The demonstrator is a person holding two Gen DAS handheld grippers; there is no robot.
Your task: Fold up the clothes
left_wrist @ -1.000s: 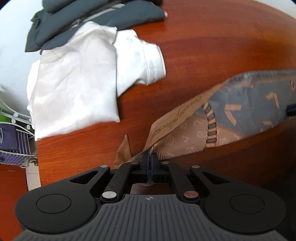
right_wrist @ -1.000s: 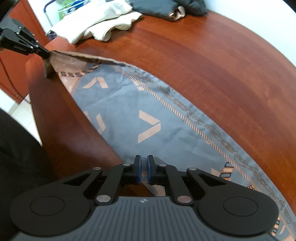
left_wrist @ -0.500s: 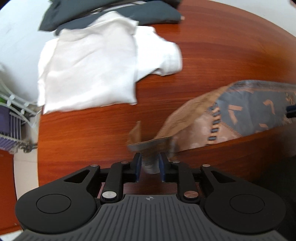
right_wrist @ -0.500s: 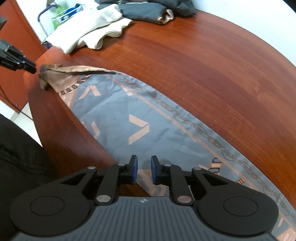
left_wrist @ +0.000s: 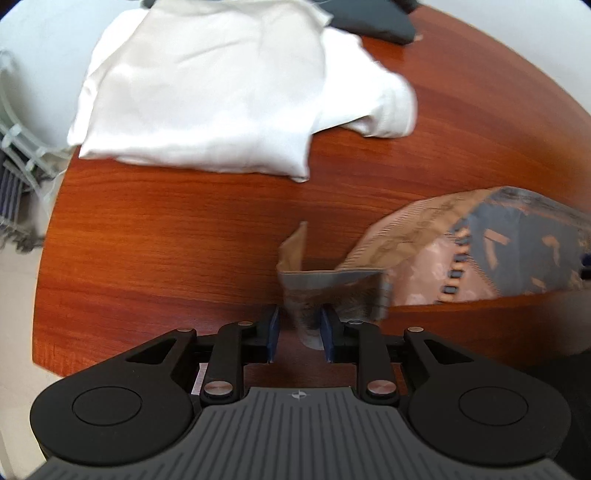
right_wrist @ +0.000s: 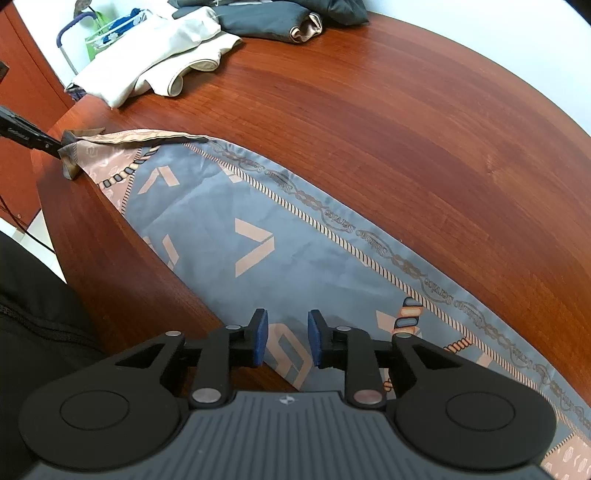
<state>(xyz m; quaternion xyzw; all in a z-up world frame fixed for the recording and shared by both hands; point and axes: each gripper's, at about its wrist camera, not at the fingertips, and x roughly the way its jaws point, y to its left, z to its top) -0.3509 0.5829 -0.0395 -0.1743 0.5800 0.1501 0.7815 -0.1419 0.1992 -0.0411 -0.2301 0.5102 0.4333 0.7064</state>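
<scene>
Both grippers have let go since a second ago: the left gripper (left_wrist: 298,330), then clamped on the scarf (right_wrist: 236,221) corner, now has jaws opening with the crumpled corner loose between them, and the white shirt (left_wrist: 221,92) looms closer. Right gripper (right_wrist: 284,338) jaws are opening too, above the scarf's near edge, pads clear of it. Scarf lies flat along the table (right_wrist: 406,129) edge. Farther back sit dark clothes (right_wrist: 266,18)

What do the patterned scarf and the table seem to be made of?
Scarf: probably thin silk or satin-like cloth, slightly glossy; it lies flat and its corner crumples softly. Table: reddish wood or wood veneer, smooth polished finish; straight grain lines and soft reflections show.
</scene>
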